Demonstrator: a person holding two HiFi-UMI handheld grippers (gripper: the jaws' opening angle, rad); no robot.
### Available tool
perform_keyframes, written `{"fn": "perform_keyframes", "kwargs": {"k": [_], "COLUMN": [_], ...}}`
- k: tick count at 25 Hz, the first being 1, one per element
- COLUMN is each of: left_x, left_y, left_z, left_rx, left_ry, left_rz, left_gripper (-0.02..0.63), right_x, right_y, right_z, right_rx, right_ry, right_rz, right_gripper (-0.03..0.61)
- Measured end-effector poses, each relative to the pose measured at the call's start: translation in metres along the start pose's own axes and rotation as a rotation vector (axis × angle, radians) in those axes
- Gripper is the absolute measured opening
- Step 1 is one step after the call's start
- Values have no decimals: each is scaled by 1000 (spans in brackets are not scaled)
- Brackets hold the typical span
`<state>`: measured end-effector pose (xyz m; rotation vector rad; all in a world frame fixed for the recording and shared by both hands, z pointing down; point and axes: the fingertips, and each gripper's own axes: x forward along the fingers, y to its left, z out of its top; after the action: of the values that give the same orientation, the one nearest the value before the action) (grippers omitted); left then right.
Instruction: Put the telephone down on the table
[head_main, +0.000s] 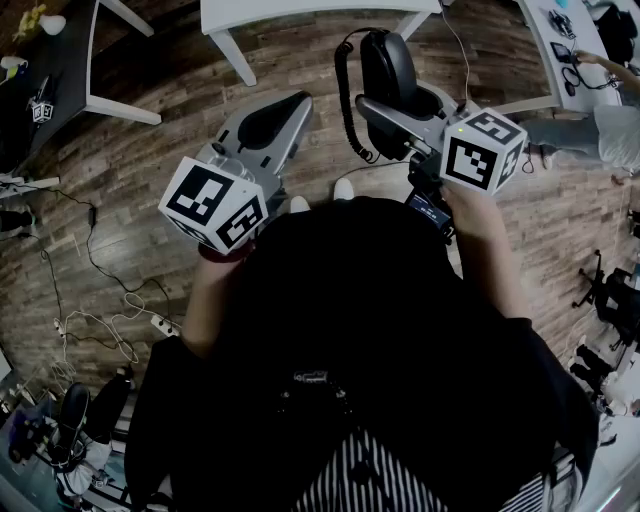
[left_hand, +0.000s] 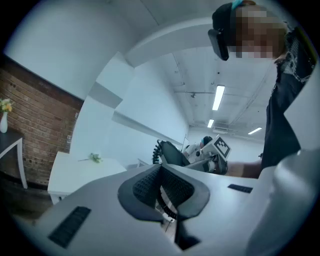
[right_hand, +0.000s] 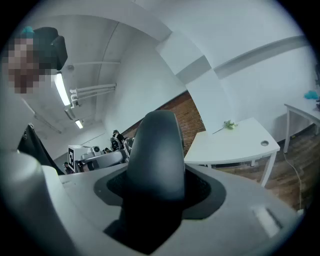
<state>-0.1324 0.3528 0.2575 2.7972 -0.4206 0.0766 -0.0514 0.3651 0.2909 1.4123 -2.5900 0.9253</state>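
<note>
My right gripper (head_main: 405, 105) is shut on a black telephone handset (head_main: 388, 65), held in the air above the wooden floor. Its coiled cord (head_main: 346, 100) hangs off to the left. In the right gripper view the handset (right_hand: 155, 150) rises between the two grey jaws and fills the gap. My left gripper (head_main: 268, 115) is held beside it at the left, its black pads meeting at the tips with nothing between them (left_hand: 161, 167). A white table (head_main: 300, 15) stands just ahead; it also shows beyond the jaws (right_hand: 235, 145), with a small green sprig on it.
A black table (head_main: 60, 60) stands at the far left. Another white table (head_main: 560, 40) with cables on it is at the far right, with a person (head_main: 612, 125) beside it. Cables and a power strip (head_main: 150, 322) lie on the floor at left.
</note>
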Motion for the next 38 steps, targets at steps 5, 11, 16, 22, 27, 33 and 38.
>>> {"fn": "perform_keyframes", "kwargs": {"k": [5, 11, 16, 22, 27, 33, 38], "left_x": [11, 22, 43, 52, 53, 59, 68], "left_y": [-4, -13, -22, -21, -22, -19, -23], "left_z": [7, 3, 4, -3, -15, -15, -23], "left_rx": [4, -20, -23, -34, -56, -52, -28], "left_ry": [-15, 4, 18, 31, 54, 31, 68], "left_rz": [-3, 2, 27, 79, 118, 199, 212], "left_gripper": [6, 6, 6, 6, 6, 6, 6], "right_x": [-9, -19, -35, -34, -30, -32, -41], "right_y": [-11, -18, -42, -59, -65, -78, -88], "right_z": [-1, 1, 3, -1, -9, -16, -15], "right_rx": [-22, -25, -4, 16, 27, 42, 52], "right_ry": [17, 43, 45, 57, 69, 79, 58], "right_rz": [9, 64, 77, 118, 158, 190, 185], "right_gripper": [275, 275, 275, 275, 275, 275, 275]}}
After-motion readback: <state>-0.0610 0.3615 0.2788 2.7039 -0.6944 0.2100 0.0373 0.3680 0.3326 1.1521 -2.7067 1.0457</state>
